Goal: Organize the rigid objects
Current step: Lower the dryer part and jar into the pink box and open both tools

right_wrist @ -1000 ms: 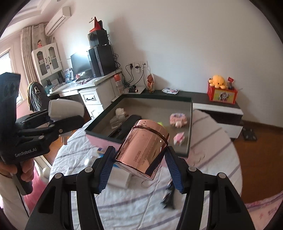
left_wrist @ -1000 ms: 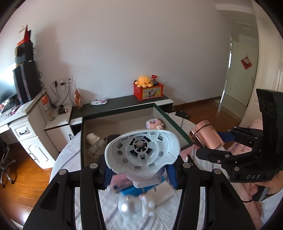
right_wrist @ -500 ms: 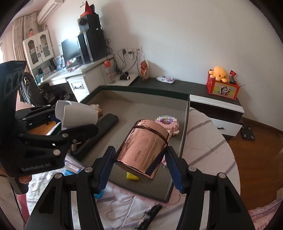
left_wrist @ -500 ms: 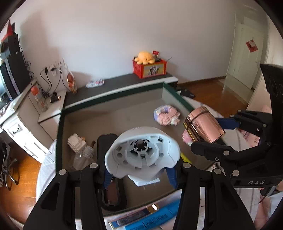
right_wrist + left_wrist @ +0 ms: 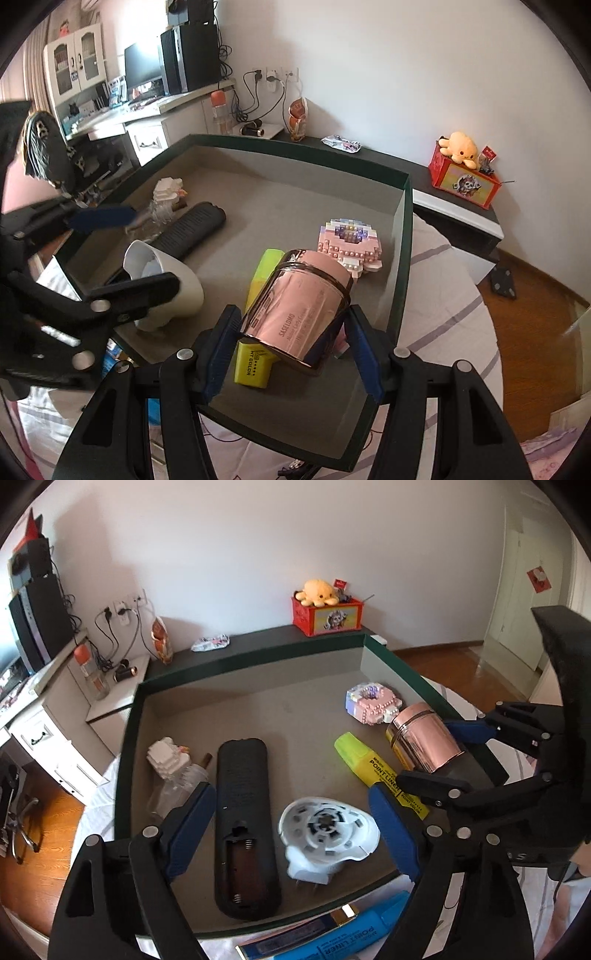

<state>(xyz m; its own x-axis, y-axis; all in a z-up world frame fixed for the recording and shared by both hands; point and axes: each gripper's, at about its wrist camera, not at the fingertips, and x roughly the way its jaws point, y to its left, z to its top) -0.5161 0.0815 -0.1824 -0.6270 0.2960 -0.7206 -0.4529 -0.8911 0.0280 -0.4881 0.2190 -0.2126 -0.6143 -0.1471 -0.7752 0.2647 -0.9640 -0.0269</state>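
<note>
The left gripper (image 5: 291,819) fingers are opening around the white plug-in device (image 5: 327,834), now lying in the green-rimmed box (image 5: 402,664). The right gripper (image 5: 291,343) fingers are clamping the rose-gold jar (image 5: 299,306) above the box floor, over the striped bedsheet (image 5: 443,280); the desk (image 5: 147,114) is standing behind.

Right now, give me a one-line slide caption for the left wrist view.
Left gripper opening over the white plastic part in the green-rimmed box; right gripper holds a rose-gold canister alongside.
</note>
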